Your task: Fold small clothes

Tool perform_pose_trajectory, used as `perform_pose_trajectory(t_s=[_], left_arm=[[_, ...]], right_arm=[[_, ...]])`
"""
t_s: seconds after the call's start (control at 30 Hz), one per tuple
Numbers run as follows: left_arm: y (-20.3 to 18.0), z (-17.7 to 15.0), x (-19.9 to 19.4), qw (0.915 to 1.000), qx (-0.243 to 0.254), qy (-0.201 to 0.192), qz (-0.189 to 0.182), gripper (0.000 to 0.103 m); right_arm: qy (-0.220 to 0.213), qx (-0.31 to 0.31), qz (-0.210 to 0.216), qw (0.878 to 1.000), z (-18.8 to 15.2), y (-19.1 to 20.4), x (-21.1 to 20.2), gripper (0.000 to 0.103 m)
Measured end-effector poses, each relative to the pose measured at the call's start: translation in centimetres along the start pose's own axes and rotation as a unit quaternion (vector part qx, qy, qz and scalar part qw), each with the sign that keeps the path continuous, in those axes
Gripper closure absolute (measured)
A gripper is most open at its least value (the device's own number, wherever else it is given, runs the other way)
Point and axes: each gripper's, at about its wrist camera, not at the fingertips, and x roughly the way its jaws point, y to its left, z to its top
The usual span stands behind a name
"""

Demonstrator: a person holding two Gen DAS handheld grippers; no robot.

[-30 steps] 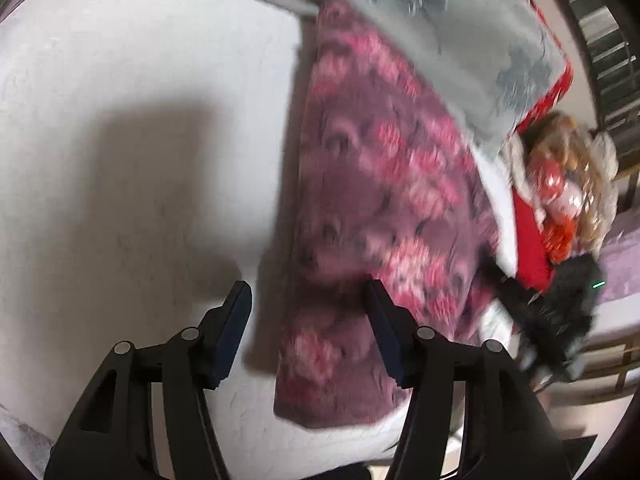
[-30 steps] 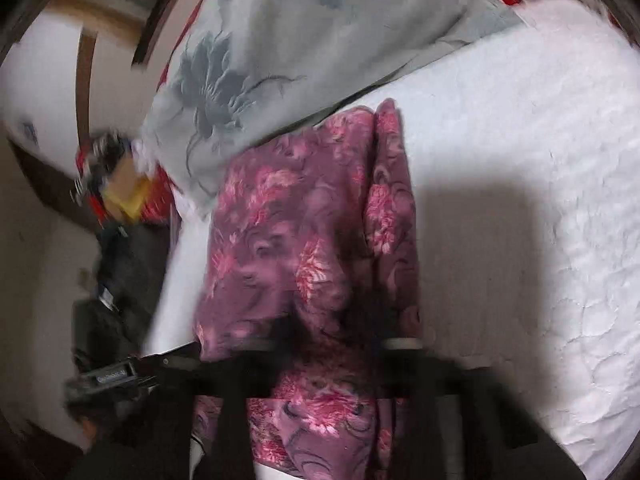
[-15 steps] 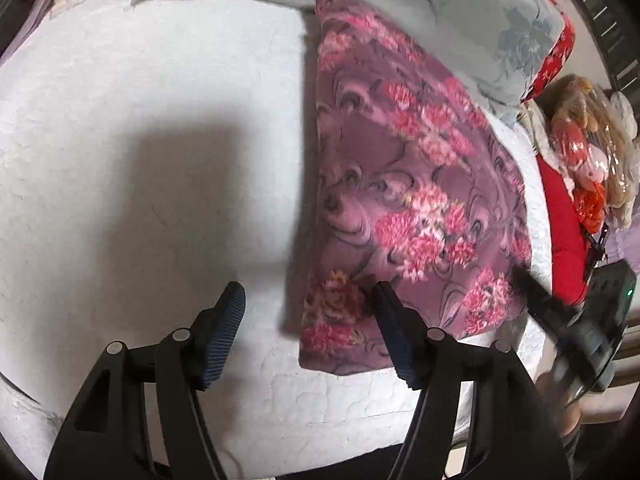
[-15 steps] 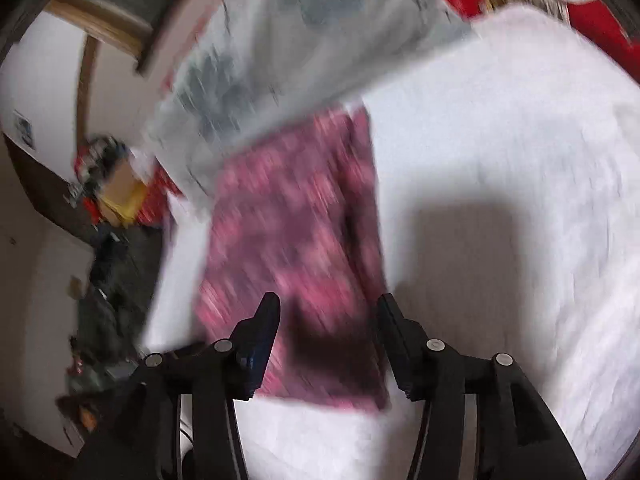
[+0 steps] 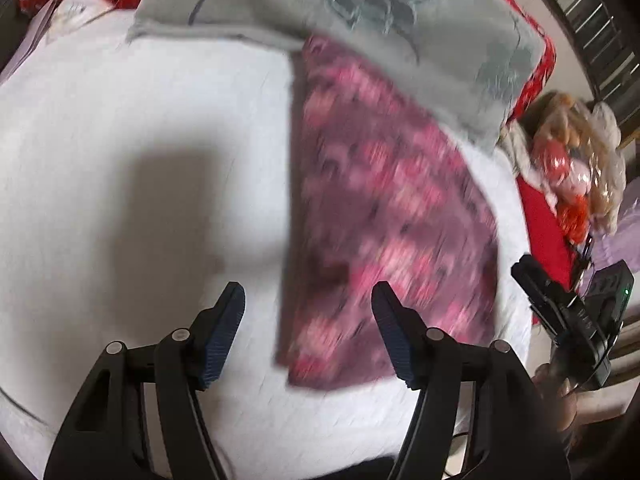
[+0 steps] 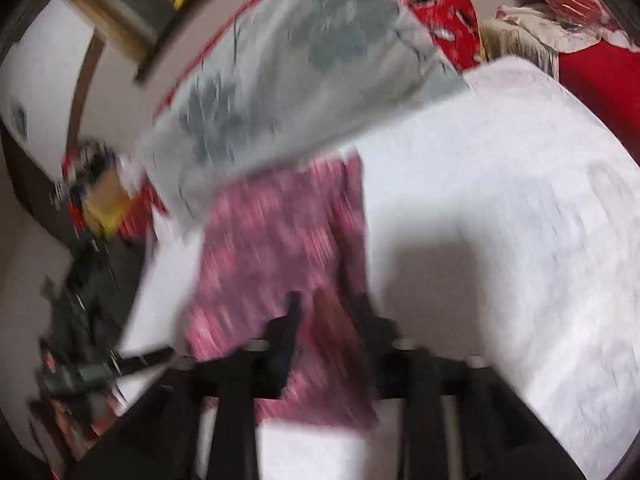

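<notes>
A folded purple garment with pink flowers (image 5: 384, 216) lies on the white bed cover (image 5: 120, 168); it also shows, blurred, in the right wrist view (image 6: 280, 248). My left gripper (image 5: 308, 308) is open and empty, hovering over the garment's near left edge. My right gripper (image 6: 326, 312) is blurred by motion; its fingers stand apart over the garment's near end, with nothing visibly held. The right gripper also shows at the right edge of the left wrist view (image 5: 568, 312).
A grey flowered blanket (image 5: 360, 32) lies across the garment's far end. Red fabric (image 5: 540, 232) and a plastic-wrapped toy (image 5: 568, 176) sit beyond the bed's right side. Dark clutter (image 6: 80, 280) lies off the bed's left side in the right wrist view.
The right gripper released the garment's near end, opened, and now swings back down over it. The garment lies flatter on the bed. The left gripper stayed open and shifted slightly.
</notes>
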Motion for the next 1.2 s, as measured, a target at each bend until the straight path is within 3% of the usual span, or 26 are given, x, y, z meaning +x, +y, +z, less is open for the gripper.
perform_pose_trajectory(t_s=[0.13, 0.17, 0.2, 0.23, 0.33, 0.43, 0.47, 0.5, 0.57, 0.63, 0.67, 0.7, 0.73, 0.8, 0.9, 1.03, 1.1, 1.13, 1.2], left_arm=[[-1.5, 3.1, 2.7, 0.9996, 0.002, 0.003, 0.027, 0.038], [-1.7, 3.7, 3.9, 0.9993, 0.006, 0.011, 0.036, 0.038], [-1.8, 4.0, 5.0, 0.9987, 0.012, 0.017, 0.047, 0.037], [-1.6, 3.8, 5.4, 0.9985, 0.016, 0.016, 0.051, 0.035], [-1.1, 4.0, 5.8, 0.9988, 0.015, 0.014, 0.043, 0.030], [-1.0, 4.9, 4.7, 0.9990, 0.017, -0.009, 0.039, 0.030], [-1.1, 5.3, 4.6, 0.9988, 0.020, -0.014, 0.042, 0.030], [-1.2, 5.7, 4.7, 0.9986, 0.023, -0.017, 0.045, 0.030], [-1.5, 6.3, 5.0, 0.9979, 0.032, -0.019, 0.053, 0.030], [-1.9, 6.6, 5.1, 0.9971, 0.041, -0.021, 0.061, 0.030], [-2.1, 6.6, 5.1, 0.9966, 0.046, -0.023, 0.064, 0.030], [-2.2, 6.7, 5.1, 0.9962, 0.049, -0.026, 0.066, 0.030], [-2.3, 6.9, 5.2, 0.9959, 0.052, -0.028, 0.069, 0.030], [-2.3, 7.1, 5.0, 0.9958, 0.054, -0.031, 0.068, 0.030], [-2.2, 7.8, 5.3, 0.9952, 0.055, -0.035, 0.073, 0.030], [-1.3, 8.7, 6.2, 0.9951, 0.048, -0.015, 0.085, 0.030], [-0.7, 9.2, 5.6, 0.9962, 0.038, -0.025, 0.075, 0.030], [-0.4, 9.6, 5.1, 0.9963, 0.032, -0.035, 0.072, 0.030], [-0.3, 10.4, 5.0, 0.9967, 0.023, -0.039, 0.068, 0.030]], right_arm=[[0.029, 0.016, -0.026, 0.999, 1.7, 1.7, 7.0, 0.051], [0.035, 0.014, -0.036, 0.999, 1.8, 1.7, 8.0, 0.068], [0.025, -0.001, -0.031, 0.999, 1.7, 1.9, 8.5, 0.097], [0.009, -0.020, -0.040, 0.999, 1.4, 2.0, 8.4, 0.099], [0.042, -0.031, -0.065, 0.996, 1.5, 1.6, 10.3, 0.098], [0.022, -0.023, -0.028, 0.999, 3.1, 1.7, 9.4, 0.089], [0.015, -0.011, -0.023, 1.000, 3.8, 1.7, 9.5, 0.079], [0.011, -0.004, -0.024, 1.000, 4.5, 1.9, 9.9, 0.060], [0.009, -0.001, -0.050, 0.999, 5.7, 2.2, 11.0, 0.051], [0.021, -0.005, -0.057, 0.998, 6.3, 2.5, 12.1, 0.051], [0.029, -0.012, -0.058, 0.998, 6.5, 2.8, 12.6, 0.062], [0.031, -0.028, -0.057, 0.998, 6.7, 3.4, 12.8, 0.094], [0.026, -0.041, -0.059, 0.997, 6.9, 3.9, 12.5, 0.097], [-0.013, -0.060, -0.044, 0.997, 7.0, 4.7, 10.9, 0.099], [-0.051, -0.021, -0.038, 0.998, 6.8, 2.8, 9.4, 0.099], [0.039, -0.009, -0.114, 0.993, 5.5, -0.3, 12.9, 0.098], [0.000, -0.007, -0.117, 0.993, 5.7, 0.4, 11.5, 0.087], [-0.023, -0.004, -0.110, 0.994, 5.8, 0.7, 10.4, 0.087], [-0.057, -0.003, -0.068, 0.996, 6.2, 1.6, 8.9, 0.083]])
